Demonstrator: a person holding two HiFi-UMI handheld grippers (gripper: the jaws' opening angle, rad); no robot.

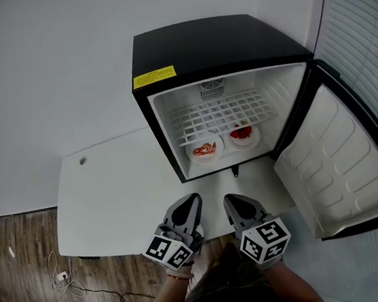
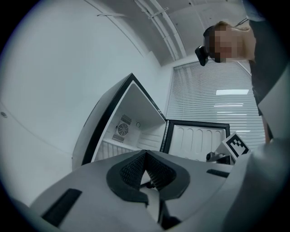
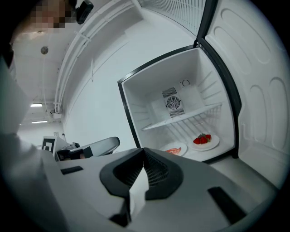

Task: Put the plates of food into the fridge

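Observation:
A small black fridge (image 1: 214,45) stands open on the white table (image 1: 108,198). On its floor, under the wire shelf (image 1: 228,112), sit two white plates: one with red sliced food (image 1: 205,149) on the left, one with strawberries (image 1: 243,134) on the right. The right gripper view shows the same two plates, sliced food (image 3: 174,149) and strawberries (image 3: 204,140). My left gripper (image 1: 191,200) and right gripper (image 1: 234,201) hover side by side over the table's near edge, in front of the fridge. Both are shut and hold nothing.
The fridge door (image 1: 341,162) is swung wide open to the right, its white moulded liner facing up. A wooden floor with a cable and plug (image 1: 62,278) lies at the lower left. White blinds (image 2: 213,99) cover the wall beyond the fridge.

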